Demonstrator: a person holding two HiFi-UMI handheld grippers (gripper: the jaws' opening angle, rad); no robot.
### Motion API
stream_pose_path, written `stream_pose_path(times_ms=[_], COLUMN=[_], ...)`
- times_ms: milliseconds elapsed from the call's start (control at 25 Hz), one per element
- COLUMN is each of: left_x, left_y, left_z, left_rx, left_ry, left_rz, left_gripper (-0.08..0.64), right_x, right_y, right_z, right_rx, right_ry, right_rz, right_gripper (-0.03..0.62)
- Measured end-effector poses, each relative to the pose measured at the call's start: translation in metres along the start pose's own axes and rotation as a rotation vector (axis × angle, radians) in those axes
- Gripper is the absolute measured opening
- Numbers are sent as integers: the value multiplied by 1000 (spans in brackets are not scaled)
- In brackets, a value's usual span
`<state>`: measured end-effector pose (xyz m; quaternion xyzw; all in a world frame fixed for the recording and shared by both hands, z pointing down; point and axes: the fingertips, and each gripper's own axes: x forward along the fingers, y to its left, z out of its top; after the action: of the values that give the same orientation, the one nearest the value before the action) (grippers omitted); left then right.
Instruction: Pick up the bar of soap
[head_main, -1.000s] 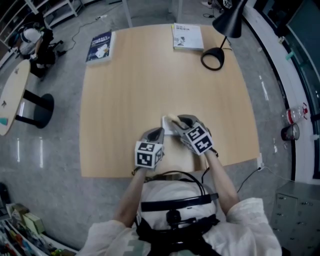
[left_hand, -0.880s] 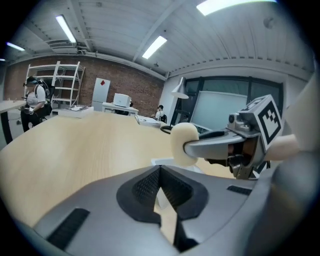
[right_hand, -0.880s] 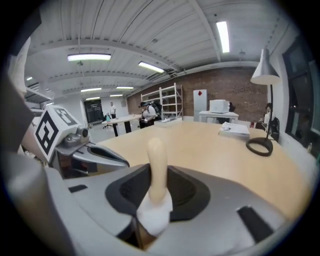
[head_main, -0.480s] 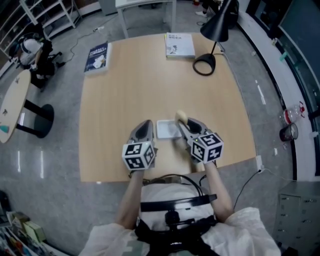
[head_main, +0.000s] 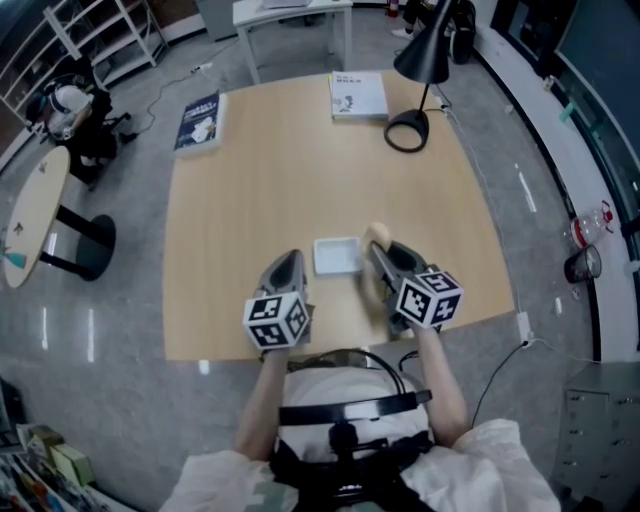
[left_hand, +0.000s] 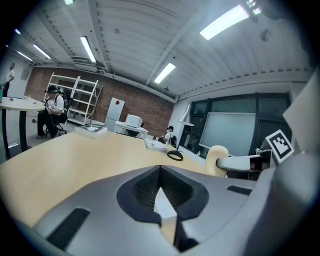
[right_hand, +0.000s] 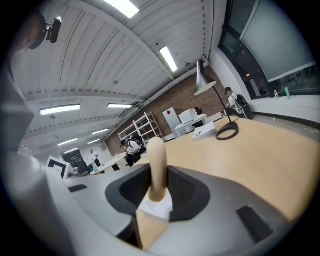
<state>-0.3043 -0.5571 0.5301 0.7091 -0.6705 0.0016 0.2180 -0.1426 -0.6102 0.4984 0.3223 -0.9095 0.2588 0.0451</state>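
The cream bar of soap (head_main: 377, 236) stands on edge between the jaws of my right gripper (head_main: 379, 250), which is shut on it. It is held off the table, just right of the white soap dish (head_main: 337, 256). In the right gripper view the soap (right_hand: 156, 167) rises upright between the pads, with the dish (right_hand: 157, 207) below it. My left gripper (head_main: 288, 262) is shut with nothing in it, just left of the dish. In the left gripper view its tips (left_hand: 160, 172) meet; the soap (left_hand: 216, 159) shows at the right.
A black desk lamp (head_main: 408, 130) stands at the table's far right corner, with a white booklet (head_main: 358, 95) beside it. A blue book (head_main: 201, 120) lies at the far left corner. The wooden table (head_main: 260, 180) ends just in front of the person; a round side table (head_main: 30, 215) stands to the left.
My right gripper has carried the soap off the dish and a little to the right, so the dish now lies uncovered. The left gripper has drawn slightly left.
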Motion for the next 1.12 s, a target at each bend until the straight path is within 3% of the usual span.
stream_pose_path(times_ms=[160,360,600,840,1120], left_x=[-13,-37,-76,-117,-180], left_y=[2,-4,-22,-33,-37], left_z=[0,4,19,38,18], left_rx=[-1,50,-38,-63,-69], left_ry=[-19,-90,-155,-240,-274], left_rz=[32,124,126,125,118], left_gripper=[5,5,5,5,5], right_x=[-8,-26,-56,-91,-144], right_y=[5,5,13,30,68], right_z=[9,14,7,-4,-22], right_rx=[21,22,6,38,43], right_ry=[-27,-29,-23,-40,-71], right_rz=[16,22,39,78,76], right_gripper=[112,112,112,112,112])
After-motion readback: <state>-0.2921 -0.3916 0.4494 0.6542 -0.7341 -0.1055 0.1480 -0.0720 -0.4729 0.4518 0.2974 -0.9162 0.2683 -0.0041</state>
